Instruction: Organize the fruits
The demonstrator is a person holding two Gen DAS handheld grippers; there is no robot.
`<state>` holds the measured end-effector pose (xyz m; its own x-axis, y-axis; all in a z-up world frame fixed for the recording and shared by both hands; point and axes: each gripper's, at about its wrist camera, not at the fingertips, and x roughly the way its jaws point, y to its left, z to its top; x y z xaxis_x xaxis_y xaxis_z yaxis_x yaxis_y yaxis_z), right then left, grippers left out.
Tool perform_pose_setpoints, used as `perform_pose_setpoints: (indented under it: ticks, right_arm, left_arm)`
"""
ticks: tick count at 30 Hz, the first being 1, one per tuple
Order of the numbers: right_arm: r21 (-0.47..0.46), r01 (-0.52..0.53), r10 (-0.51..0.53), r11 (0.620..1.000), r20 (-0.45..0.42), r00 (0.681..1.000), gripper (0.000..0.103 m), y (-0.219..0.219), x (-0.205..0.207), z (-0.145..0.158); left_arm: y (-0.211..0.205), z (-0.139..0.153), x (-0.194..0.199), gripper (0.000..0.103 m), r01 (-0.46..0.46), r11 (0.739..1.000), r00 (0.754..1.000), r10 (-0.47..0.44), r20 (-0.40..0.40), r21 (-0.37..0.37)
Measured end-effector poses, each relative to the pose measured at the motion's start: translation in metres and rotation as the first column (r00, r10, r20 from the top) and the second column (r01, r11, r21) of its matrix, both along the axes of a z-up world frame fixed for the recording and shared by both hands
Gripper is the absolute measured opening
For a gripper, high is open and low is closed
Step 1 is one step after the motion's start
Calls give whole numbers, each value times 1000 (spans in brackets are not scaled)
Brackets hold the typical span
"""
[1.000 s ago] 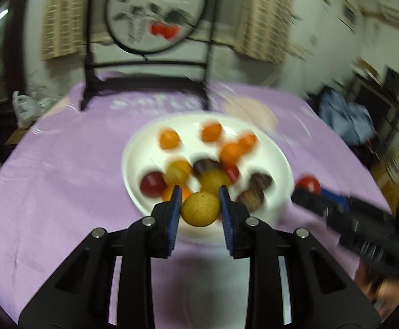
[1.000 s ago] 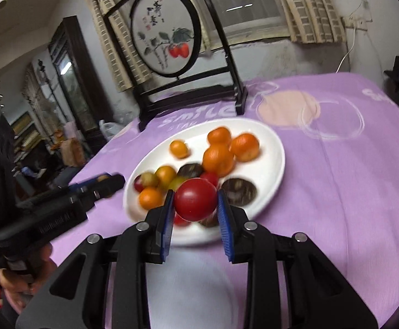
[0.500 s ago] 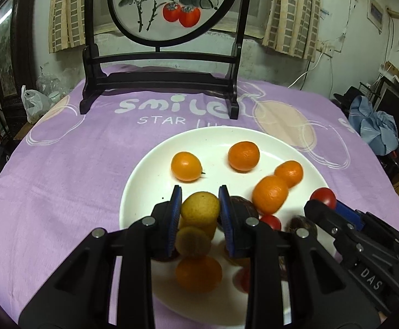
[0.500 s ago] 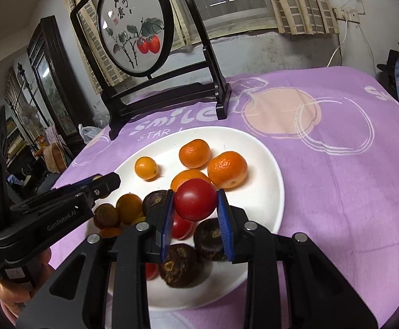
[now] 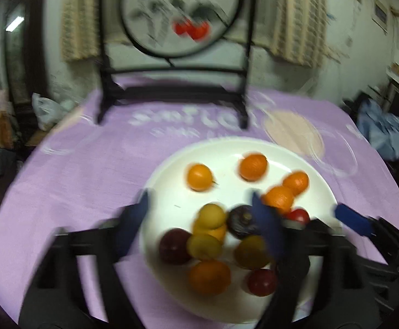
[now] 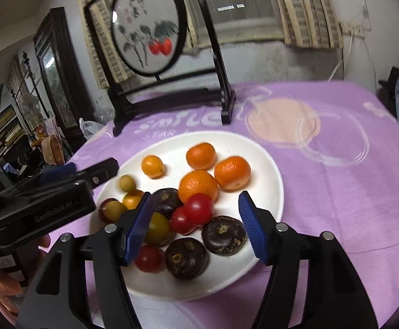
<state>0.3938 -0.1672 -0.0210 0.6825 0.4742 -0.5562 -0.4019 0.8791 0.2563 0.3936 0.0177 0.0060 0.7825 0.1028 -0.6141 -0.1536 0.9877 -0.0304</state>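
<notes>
Both claws stood open and empty over the white plate (image 6: 276, 192) on the purple-clothed worktop (image 6: 350, 192): my right claw (image 6: 196, 219) spread wide above a red tomato (image 6: 199, 209) resting on the fruit pile, my left claw (image 5: 199, 219) likewise parted, though its view was blurred, so probably above the yellow fruit (image 5: 212, 215). I judged this the end of a placing step. Next move: lift both clear without nudging the pile, then seek any fruit off the plate.
</notes>
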Motion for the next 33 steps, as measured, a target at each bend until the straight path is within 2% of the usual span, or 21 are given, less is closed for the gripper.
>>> perform_pose_setpoints:
  ticks: [6,8,9,10,16,19,22,26,33]
  right_arm:
    - [-52,-58,57,997,-9,998,66,-8,-38,5]
    - [-69,-93,91,993,-28,995,75,-13,-58,1]
    - [-75,-101,99,992,-33,995,91,-15,-66,-1]
    - [-85,-107,105,991,-37,994,102,-18,-75,-4]
    - [-163,-141,142,977,-6,990,102,-29,-137,-12]
    - [-160,-161,162,974,-12,987,102,-35,-153,-17]
    - [-189,-172,170,967,-27,985,102,-34,-158,-23]
    - [-198,-162,162,967,-16,987,102,-34,-158,-21]
    - [-197,-171,171,965,-18,985,102,-34,-158,-22]
  left_arm:
    - [7,8,-48,98,45,999,999,-44,8,-8]
    - [11,9,-65,99,52,998,999,-52,5,-19]
    - [13,8,-75,99,64,997,998,-64,3,-35]
    - [16,7,-84,99,80,995,997,-80,2,-54]
    - [18,-9,-129,99,95,994,994,-98,-43,-59]
    - [14,-15,-146,99,103,995,994,-103,-44,-3]
    - [12,-22,-157,99,100,994,994,-99,-45,40]
    - [15,-24,-159,99,119,993,991,-119,-67,3]
    - [13,-21,-162,99,133,991,990,-132,-55,1]
